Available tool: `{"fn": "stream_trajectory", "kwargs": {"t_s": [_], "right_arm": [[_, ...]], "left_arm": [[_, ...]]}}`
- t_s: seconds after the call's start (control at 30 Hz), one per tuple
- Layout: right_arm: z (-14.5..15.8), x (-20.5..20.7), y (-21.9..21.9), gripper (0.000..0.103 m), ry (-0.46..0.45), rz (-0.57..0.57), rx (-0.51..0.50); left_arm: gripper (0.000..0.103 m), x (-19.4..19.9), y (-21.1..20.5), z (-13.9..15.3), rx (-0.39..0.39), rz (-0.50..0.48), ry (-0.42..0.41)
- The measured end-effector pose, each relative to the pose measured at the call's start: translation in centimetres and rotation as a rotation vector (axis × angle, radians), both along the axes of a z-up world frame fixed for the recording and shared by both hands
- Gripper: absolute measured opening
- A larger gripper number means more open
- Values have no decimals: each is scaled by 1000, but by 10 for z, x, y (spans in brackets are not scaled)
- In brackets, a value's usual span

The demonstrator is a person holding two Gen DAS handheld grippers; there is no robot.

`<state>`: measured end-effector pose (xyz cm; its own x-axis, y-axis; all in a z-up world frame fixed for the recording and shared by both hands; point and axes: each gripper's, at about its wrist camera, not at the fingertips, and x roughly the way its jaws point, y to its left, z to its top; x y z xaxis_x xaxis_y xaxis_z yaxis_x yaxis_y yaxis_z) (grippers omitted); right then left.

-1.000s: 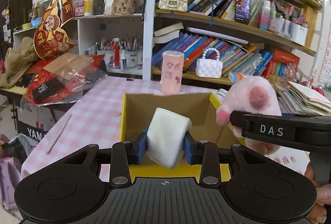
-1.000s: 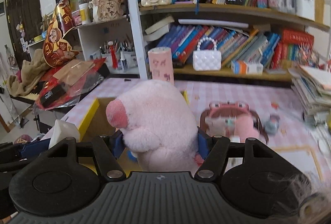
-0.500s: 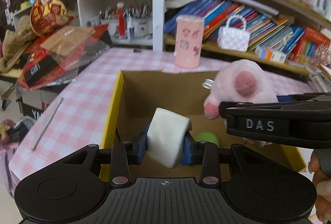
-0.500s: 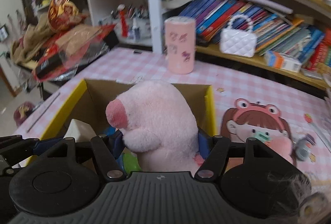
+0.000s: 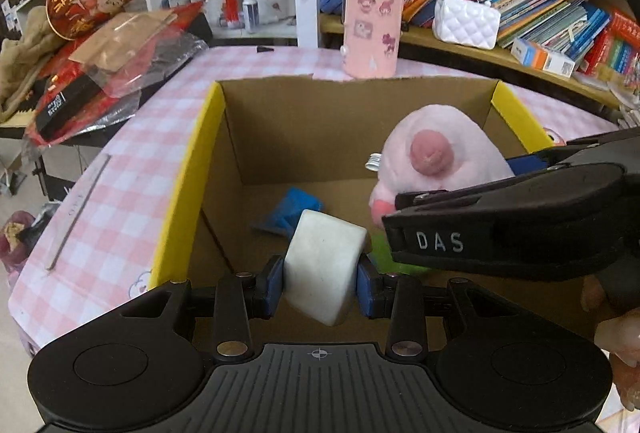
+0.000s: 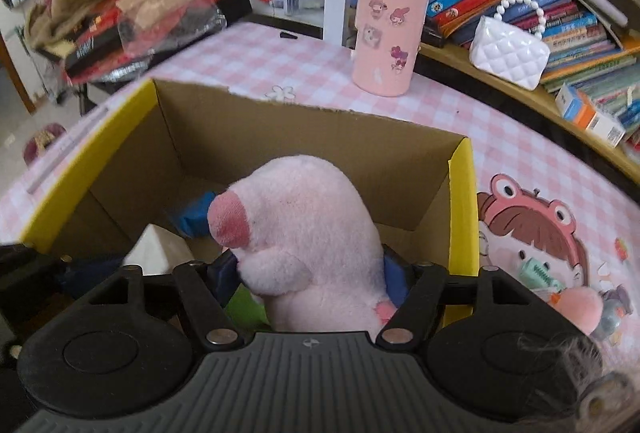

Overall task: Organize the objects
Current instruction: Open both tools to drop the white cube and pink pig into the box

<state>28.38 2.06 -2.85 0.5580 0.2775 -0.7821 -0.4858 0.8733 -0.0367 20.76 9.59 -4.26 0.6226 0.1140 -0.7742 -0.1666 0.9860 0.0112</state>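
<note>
Left claw (image 5: 320, 283) grips white block (image 5: 325, 265); right claw (image 6: 310, 275) grips pink plush (image 6: 308, 229). Both hang over box (image 5: 182, 193), unreleased. Blue item (image 5: 290, 215) lies ahead inside already.

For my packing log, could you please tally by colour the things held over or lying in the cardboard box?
White: 1, foam block in the left gripper
Pink: 1, plush toy in the right gripper
Blue: 1, object on the box floor
Green: 1, partly hidden item
Total: 4
</note>
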Motion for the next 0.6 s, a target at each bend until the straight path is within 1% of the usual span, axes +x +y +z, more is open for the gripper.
{"fn": "stream_trajectory", "kwargs": {"t_s": [0.1,0.2,0.3,0.37,0.4,0.43,0.57,0.6], "right_arm": [[-1,1,1,69,2,3,-10],[-1,1,1,71,4,5,-3],[5,-2,-2,81,-18,-7,37],[11,-7,-4,85,-49,-17,54],[15,-9,-5,85,-64,-23,61],[20,-12,-7,85,-80,-31,73],[39,-24,-16,85,-129,-61,128],[44,-28,-19,85,-145,-69,140]], "left_arm": [[38,0,1,-2,-5,6,6],[40,-3,0,0,-1,4,-1],[44,-7,0,4,-2,-6,-20],[50,-12,-2,11,4,-16,-56],[60,-14,-2,14,12,-17,-72],[63,-17,-3,19,23,-18,-90],[67,-29,-3,36,38,-20,-152],[70,-32,-2,40,40,-16,-167]]}}
